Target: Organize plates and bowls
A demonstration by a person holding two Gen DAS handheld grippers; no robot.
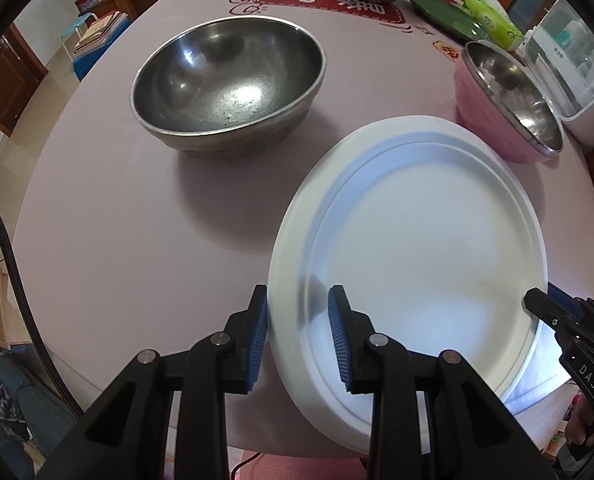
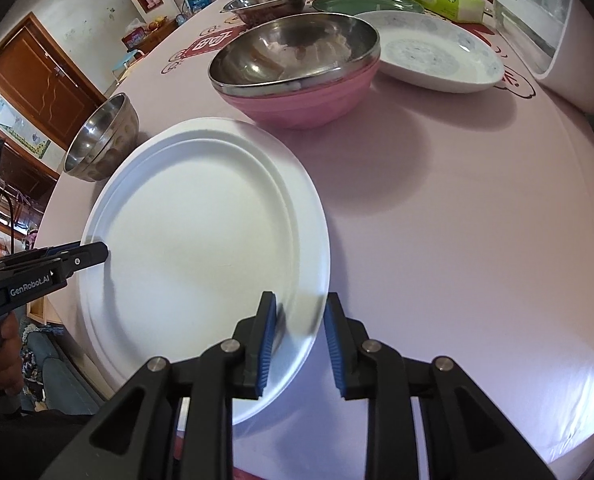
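Barely started, I'd say. The white plate (image 1: 417,256) sits at the table's (image 1: 117,240) near edge, both grippers straddling its rim: left gripper (image 1: 299,300) at 9 o'clock, right gripper (image 2: 300,307) at 3, jaws narrow with gaps showing, not pinching. Steel bowl (image 1: 225,80) at 11, pink bowl (image 2: 297,72) at 1, patterned plate (image 2: 437,52) and green plate (image 2: 367,2) beyond are all loose, unstacked.

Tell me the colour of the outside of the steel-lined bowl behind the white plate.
Pink bowl; the right wrist view shows it best.
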